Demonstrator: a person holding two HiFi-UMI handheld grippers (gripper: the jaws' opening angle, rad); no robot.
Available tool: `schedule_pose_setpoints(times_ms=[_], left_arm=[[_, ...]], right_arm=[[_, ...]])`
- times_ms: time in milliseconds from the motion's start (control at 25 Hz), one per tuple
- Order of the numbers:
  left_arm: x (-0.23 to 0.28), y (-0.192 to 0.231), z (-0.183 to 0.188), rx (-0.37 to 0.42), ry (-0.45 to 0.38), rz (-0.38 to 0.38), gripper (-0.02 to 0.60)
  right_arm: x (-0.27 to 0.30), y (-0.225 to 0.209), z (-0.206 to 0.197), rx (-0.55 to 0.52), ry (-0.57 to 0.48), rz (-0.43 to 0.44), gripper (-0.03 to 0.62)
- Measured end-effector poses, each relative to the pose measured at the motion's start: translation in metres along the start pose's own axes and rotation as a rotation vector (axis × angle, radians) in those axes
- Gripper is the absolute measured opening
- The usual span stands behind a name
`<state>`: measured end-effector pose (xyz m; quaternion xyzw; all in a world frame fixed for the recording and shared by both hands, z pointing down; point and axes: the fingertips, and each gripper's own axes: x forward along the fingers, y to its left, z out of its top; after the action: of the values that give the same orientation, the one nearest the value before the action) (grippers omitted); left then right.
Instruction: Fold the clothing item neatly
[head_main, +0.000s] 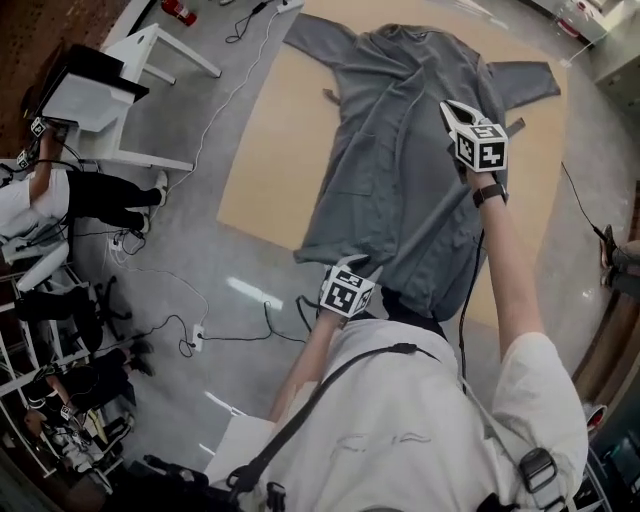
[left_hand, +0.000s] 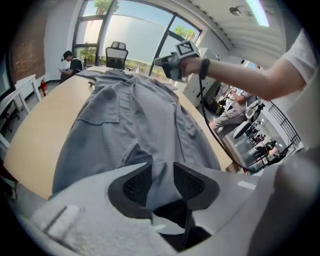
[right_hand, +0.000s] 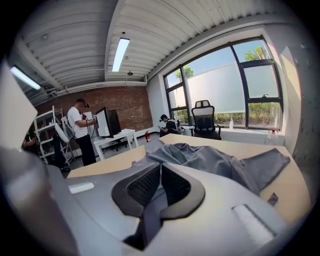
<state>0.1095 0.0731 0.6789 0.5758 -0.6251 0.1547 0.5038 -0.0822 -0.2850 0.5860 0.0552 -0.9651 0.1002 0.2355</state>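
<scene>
Grey garment (head_main: 390, 170), one; table (head_main: 270, 160), one; left tool (left_hand: 162, 175), right tool (right_hand: 160, 172).

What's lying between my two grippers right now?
Only the grey garment: the head view shows its cloth spanning from the left gripper to the right gripper.

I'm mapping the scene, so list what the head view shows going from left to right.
Person in black trousers → white power strip on the floor → left gripper → right gripper. The grey garment lies under both grippers, so it is left out.
</scene>
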Motion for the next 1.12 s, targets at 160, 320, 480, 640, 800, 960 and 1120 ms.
schedule_pose_setpoints(times_ms=[160,320,480,640,800,960,1120], left_arm=[[-0.011,0.004,0.039,0.05,-0.08,0.016,0.143],[-0.015,0.001,0.08,0.116,-0.123,-0.011,0.141],[-0.01,-0.011,0.111,0.159,-0.145,-0.071,0.141],[0.008,-0.021,0.14,0.216,-0.132,-0.134,0.141],[0.028,-0.034,0.171,0.278,-0.115,-0.206,0.141],[0.051,-0.034,0.22,0.266,-0.134,-0.246,0.141],[0.084,-0.038,0.263,0.259,-0.124,-0.273,0.141]], right_arm=[[-0.066,0.017,-0.033,0.047,-0.029,-0.019,0.016],[-0.128,0.01,-0.052,0.077,-0.051,-0.111,0.027],[-0.185,0.004,-0.076,0.159,-0.059,-0.212,0.034],[-0.229,0.013,-0.109,0.263,-0.062,-0.287,0.038],[-0.268,0.037,-0.152,0.351,-0.037,-0.379,0.041],[-0.281,0.07,-0.184,0.417,-0.009,-0.416,0.044],[-0.286,0.102,-0.213,0.46,0.032,-0.44,0.049]])
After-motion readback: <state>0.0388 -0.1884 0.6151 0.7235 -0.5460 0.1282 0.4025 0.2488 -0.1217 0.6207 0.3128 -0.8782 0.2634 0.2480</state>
